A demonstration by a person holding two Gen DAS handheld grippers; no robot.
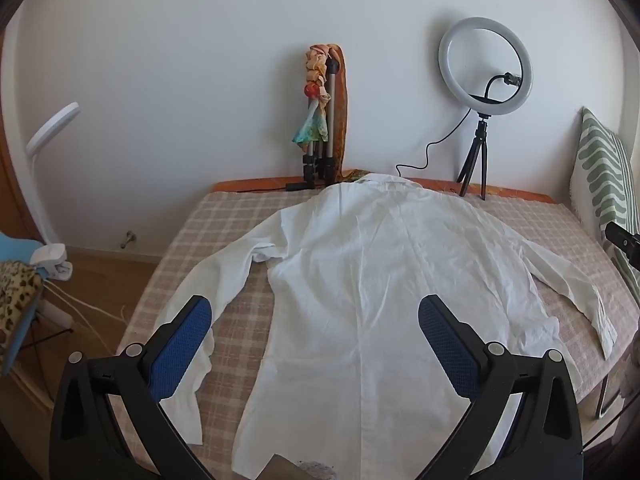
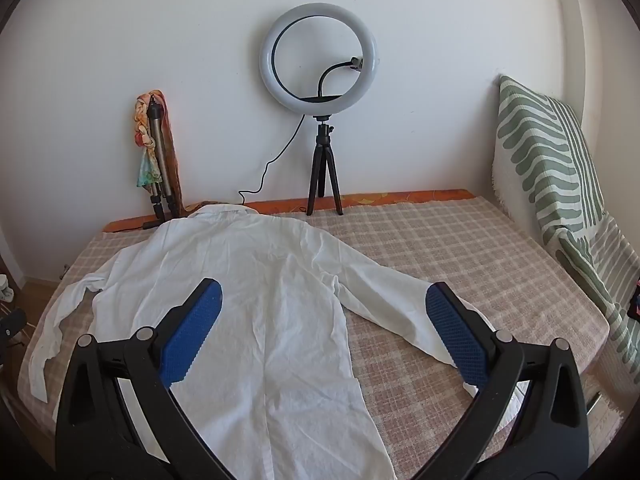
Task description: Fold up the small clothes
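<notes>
A white long-sleeved shirt (image 1: 360, 272) lies flat and back-up on the checked bed cover (image 1: 224, 216), collar at the far end, both sleeves spread outward. In the right wrist view the same shirt (image 2: 248, 280) fills the left half of the bed cover (image 2: 460, 248). My left gripper (image 1: 316, 316) hovers above the shirt's lower body, wide open, nothing between its blue pads. My right gripper (image 2: 324, 304) stands wide open over the shirt's right side and right sleeve (image 2: 392, 300), holding nothing.
A ring light on a small tripod (image 2: 320, 80) and a folded tripod draped with a scarf (image 1: 324, 120) stand at the far edge by the wall. A green-striped cushion (image 2: 552, 160) leans at the right. A white lamp (image 1: 52, 128) and leopard-print cloth (image 1: 16, 300) sit left of the bed.
</notes>
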